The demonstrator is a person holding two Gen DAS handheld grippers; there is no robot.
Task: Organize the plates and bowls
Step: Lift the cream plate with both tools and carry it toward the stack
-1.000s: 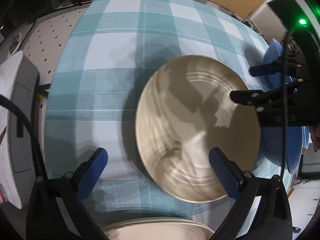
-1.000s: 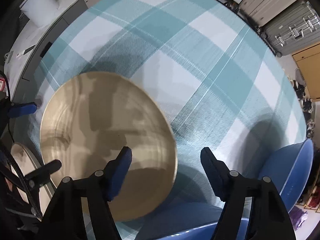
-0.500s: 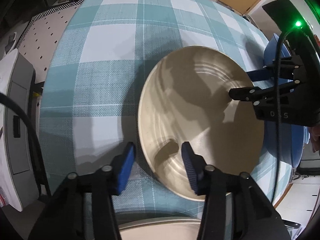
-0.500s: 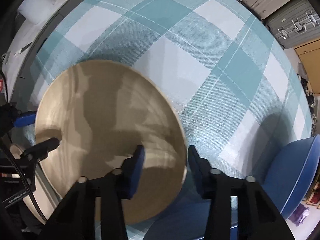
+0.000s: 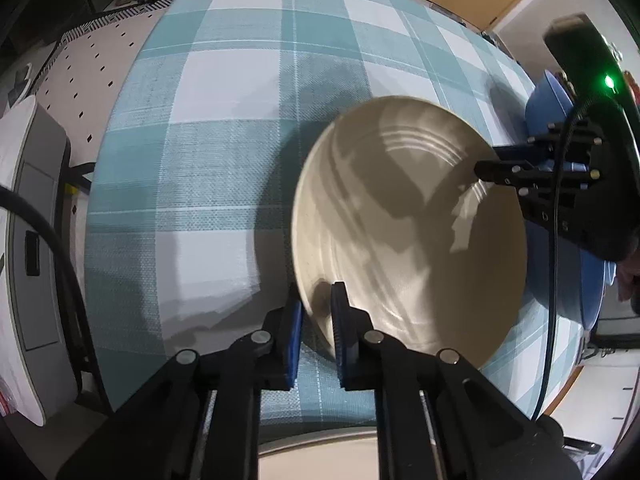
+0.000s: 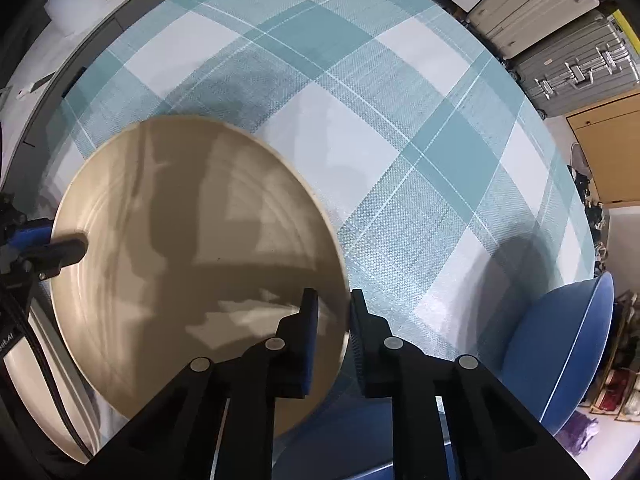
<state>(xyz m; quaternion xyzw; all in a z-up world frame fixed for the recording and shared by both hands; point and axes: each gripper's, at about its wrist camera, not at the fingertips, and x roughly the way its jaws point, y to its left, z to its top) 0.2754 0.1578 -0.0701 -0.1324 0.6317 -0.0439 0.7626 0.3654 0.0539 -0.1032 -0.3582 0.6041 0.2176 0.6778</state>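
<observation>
A large beige plate (image 5: 412,232) is held above the teal checked tablecloth (image 5: 224,140), tilted, with its shadow on the cloth beneath. My left gripper (image 5: 316,320) is shut on the plate's near rim. My right gripper (image 6: 334,320) is shut on the opposite rim of the same plate (image 6: 192,248); it also shows in the left wrist view (image 5: 496,162). A blue bowl (image 6: 560,356) stands on the cloth to the right of the plate, and a blue plate (image 6: 340,440) lies under my right gripper.
A second beige plate (image 5: 320,448) lies at the near table edge under my left gripper. A white and grey machine (image 5: 24,240) stands off the table's left. Suitcases (image 6: 560,52) and cabinets stand beyond the far edge.
Both grippers went from wide open to shut on opposite rims of the beige plate. The plate has come up off the cloth and tilted.
</observation>
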